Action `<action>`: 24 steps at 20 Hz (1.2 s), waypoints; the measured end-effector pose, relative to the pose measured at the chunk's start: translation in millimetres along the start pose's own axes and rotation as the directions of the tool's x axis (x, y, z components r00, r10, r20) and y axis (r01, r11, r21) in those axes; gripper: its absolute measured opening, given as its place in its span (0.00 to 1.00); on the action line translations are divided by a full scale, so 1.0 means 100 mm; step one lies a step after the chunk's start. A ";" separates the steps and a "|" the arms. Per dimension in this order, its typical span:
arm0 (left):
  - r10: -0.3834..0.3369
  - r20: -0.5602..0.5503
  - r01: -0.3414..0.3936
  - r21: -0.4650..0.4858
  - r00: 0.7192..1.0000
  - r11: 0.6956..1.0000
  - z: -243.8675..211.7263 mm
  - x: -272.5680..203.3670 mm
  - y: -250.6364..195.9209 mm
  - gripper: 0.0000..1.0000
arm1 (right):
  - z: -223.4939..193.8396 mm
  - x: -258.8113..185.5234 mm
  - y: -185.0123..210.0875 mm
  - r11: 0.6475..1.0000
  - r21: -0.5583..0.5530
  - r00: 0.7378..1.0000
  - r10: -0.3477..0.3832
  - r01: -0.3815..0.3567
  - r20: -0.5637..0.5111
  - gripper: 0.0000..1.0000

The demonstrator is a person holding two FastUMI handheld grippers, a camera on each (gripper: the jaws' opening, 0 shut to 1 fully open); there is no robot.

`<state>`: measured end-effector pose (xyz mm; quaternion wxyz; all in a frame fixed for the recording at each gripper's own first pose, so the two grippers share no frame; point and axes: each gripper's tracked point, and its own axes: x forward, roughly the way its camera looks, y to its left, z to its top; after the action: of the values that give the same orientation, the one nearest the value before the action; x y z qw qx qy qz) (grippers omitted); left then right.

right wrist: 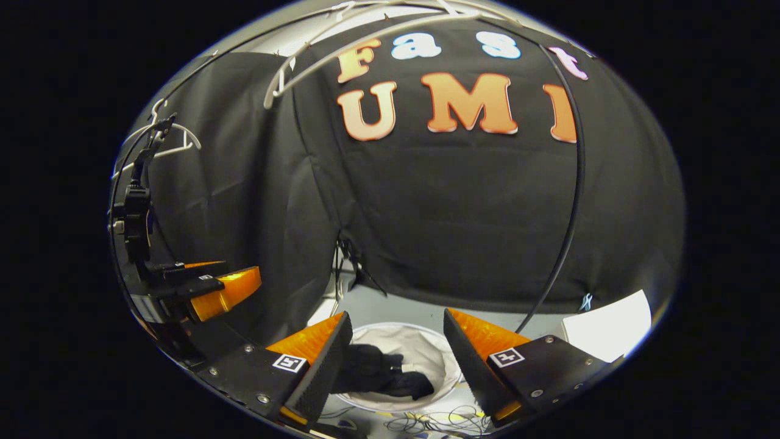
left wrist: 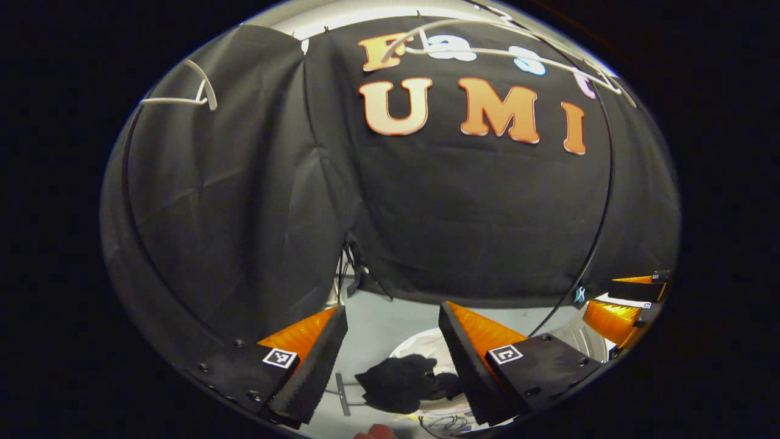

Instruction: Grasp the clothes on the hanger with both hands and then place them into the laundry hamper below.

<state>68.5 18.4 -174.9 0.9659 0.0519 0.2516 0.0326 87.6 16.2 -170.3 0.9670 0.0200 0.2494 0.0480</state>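
The dark clothes (right wrist: 381, 372) lie bunched in the white laundry hamper (right wrist: 436, 356) on the floor. Above it, the left gripper (left wrist: 393, 341) and right gripper (right wrist: 396, 344) both hang with jaws wide and empty.

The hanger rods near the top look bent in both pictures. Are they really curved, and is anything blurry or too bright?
Probably lens distortion: in the left gripper view the hangers bow along the round edge, as in the right gripper view. Both look sharp; the dark clothes in the white hamper lose detail, and a white patch at lower right glares.
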 end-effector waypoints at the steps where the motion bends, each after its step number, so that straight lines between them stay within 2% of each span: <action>1: -0.010 0.031 0.010 -0.008 0.999 1.000 0.17 -0.07 -0.03 0.98 | 0.18 -0.07 0.03 1.000 0.003 0.999 0.008 -0.008 0.034 0.93; 5: -0.032 0.159 0.035 -0.015 0.987 0.999 0.74 -0.30 -0.10 0.98 | 0.90 -0.36 0.04 1.000 0.012 0.981 0.005 -0.007 0.195 0.93; 8: -0.059 0.221 0.070 -0.040 0.974 0.997 1.07 -0.51 -0.21 0.97 | 1.27 -0.63 0.06 1.000 0.014 0.960 0.003 -0.007 0.282 0.93; 9: -0.068 0.241 0.083 -0.053 0.968 0.995 1.18 -0.57 -0.26 0.97 | 1.38 -0.71 0.08 1.000 0.016 0.952 0.005 -0.010 0.305 1.00; 11: -0.082 0.277 0.103 -0.064 0.957 0.993 1.37 -0.69 -0.29 0.97 | 1.57 -0.88 0.11 1.000 0.014 0.938 0.004 -0.009 0.347 1.00; 16: -0.079 0.364 0.111 -0.066 0.928 0.992 1.66 -0.95 -0.29 0.94 | 1.85 -1.20 0.08 0.999 -0.018 0.901 -0.016 0.027 0.434 1.00; 17: -0.080 0.372 0.114 -0.070 0.925 0.991 1.69 -0.96 -0.32 0.94 | 1.88 -1.24 0.05 0.999 -0.026 0.894 -0.024 0.040 0.448 0.83; 18: -0.082 0.385 0.119 -0.075 0.919 0.990 1.72 -1.01 -0.33 0.94 | 1.91 -1.29 0.03 0.998 -0.035 0.885 -0.028 0.050 0.464 1.00; 20: -0.080 0.418 0.128 -0.087 0.905 0.988 1.78 -1.08 -0.35 0.94 | 1.94 -1.35 0.04 0.998 -0.040 0.870 -0.028 0.055 0.491 0.93; 22: -0.088 0.447 0.143 -0.091 0.890 0.986 1.79 -1.15 -0.39 0.94 | 1.98 -1.37 0.04 0.998 -0.031 0.860 -0.028 0.051 0.510 0.93; 24: -0.100 0.448 0.153 -0.082 0.888 0.985 1.78 -1.18 -0.43 0.94 | 1.98 -1.37 0.01 0.997 -0.026 0.850 -0.046 0.070 0.524 0.92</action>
<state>54.0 -49.2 31.7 0.9991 -0.0145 0.0261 -0.0285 64.2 0.4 68.5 0.9996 0.0035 -0.0234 0.0171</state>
